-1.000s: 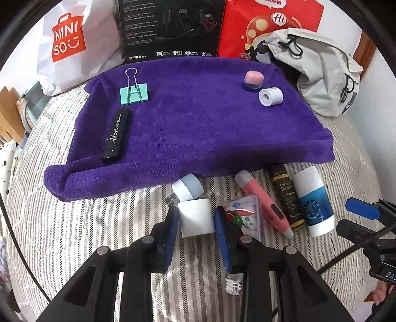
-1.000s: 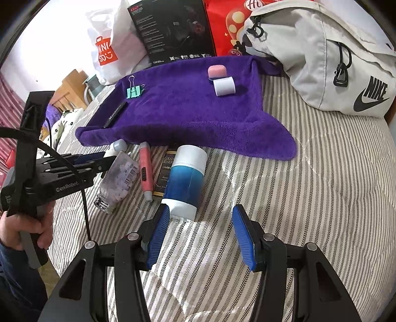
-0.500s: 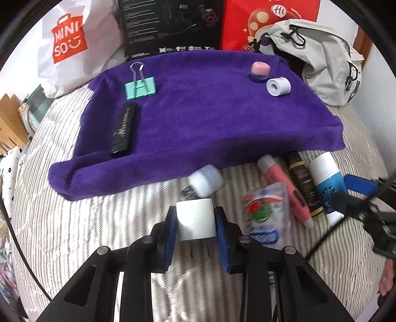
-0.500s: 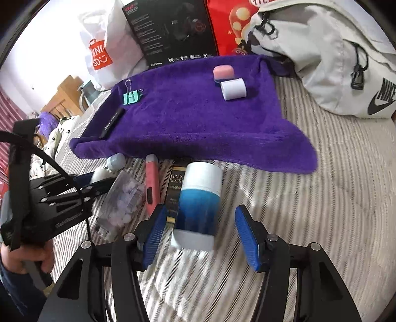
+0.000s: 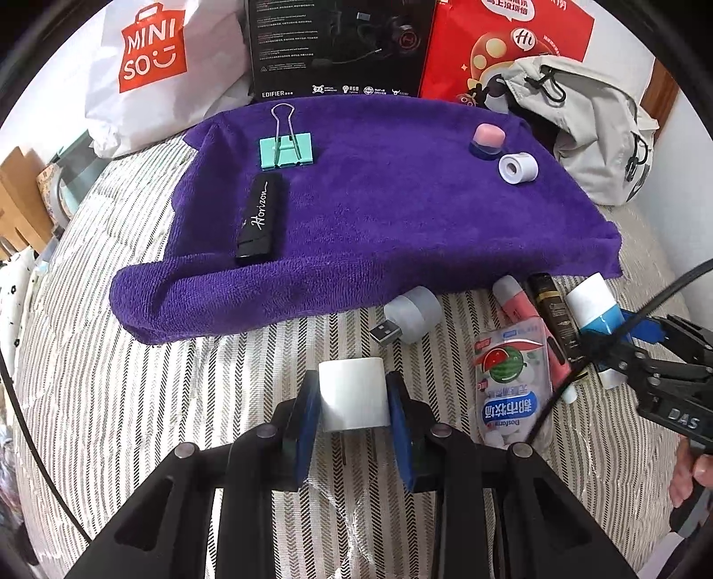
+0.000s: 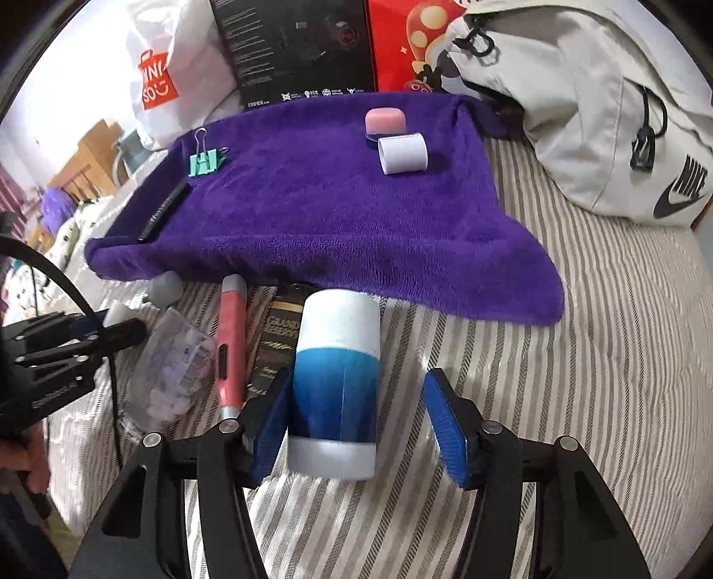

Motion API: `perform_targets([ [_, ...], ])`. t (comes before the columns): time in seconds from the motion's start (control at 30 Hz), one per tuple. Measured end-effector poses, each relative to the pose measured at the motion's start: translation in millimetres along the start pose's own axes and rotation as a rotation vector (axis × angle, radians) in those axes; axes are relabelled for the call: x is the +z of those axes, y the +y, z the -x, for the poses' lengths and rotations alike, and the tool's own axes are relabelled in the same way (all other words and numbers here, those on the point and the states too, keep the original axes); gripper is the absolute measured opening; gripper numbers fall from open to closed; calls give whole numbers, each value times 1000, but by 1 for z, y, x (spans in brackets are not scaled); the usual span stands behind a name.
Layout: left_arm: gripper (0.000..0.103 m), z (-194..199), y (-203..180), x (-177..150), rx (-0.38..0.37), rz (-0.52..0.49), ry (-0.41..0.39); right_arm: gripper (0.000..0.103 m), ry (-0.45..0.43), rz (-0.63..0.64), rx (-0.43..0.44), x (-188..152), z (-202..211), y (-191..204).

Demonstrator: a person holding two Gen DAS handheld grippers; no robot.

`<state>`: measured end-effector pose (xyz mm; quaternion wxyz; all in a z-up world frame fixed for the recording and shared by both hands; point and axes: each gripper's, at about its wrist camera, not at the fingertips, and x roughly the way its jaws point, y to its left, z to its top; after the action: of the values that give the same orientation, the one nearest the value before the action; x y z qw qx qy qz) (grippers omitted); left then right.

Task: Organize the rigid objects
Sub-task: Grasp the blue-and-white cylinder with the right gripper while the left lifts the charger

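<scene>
White charger block (image 5: pixel 354 396) clamped between blue pads of left hand-held gripper (image 5: pixel 352 416), lifted just above striped bed cover (image 5: pixel 178 401), prongs pointing back toward camera. Right hand-held gripper (image 6: pixel 356 418) spread wide around blue-and-white tube (image 6: pixel 336 383); left pad touching tube side, right pad clear of it, tube lying flat on bed.

Containers: one clear candy pouch (image 5: pixel 512 383) with watermelon label, holding small white tablets, lying flat beside tube row. One white shopping bag (image 5: pixel 151 67), one black box (image 5: pixel 338 44), one red box (image 5: pixel 503 40), one grey backpack (image 5: pixel 588 129) along far edge; contents not visible.

On purple towel (image 5: pixel 379 222), four items: one mint binder clip (image 5: pixel 287 149), one black stick (image 5: pixel 260 218) marked Horizon, one pink-capped jar (image 5: pixel 488 140), one white tape roll (image 5: pixel 517 167) just beside jar.

Off towel on bed: one grey USB plug light (image 5: pixel 412 314) touching towel edge, one pink pen (image 6: pixel 231 343), one dark tube (image 6: pixel 274 343) between pen and blue tube.
</scene>
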<state>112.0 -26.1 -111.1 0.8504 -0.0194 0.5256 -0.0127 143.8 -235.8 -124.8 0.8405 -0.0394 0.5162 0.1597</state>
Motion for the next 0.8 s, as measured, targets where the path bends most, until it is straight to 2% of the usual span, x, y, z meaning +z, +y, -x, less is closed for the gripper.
perform_targets([
  [0.1,28,1,3,-2,0,-2,-2,52,-7,7,-10,0,1,-3],
  [0.17,28,1,6,-3,10,-3,-1,41,1,6,-29,0,3,-6],
  [0.5,28,-1,7,-5,20,-10,-26,42,-19,54,-107,3,-5,0],
  [0.63,28,0,6,-6,22,-22,-31,36,-7,65,-90,2,-2,-2],
  [0.8,26,6,16,-8,10,-8,-38,36,16,26,-22,-3,7,-13],
])
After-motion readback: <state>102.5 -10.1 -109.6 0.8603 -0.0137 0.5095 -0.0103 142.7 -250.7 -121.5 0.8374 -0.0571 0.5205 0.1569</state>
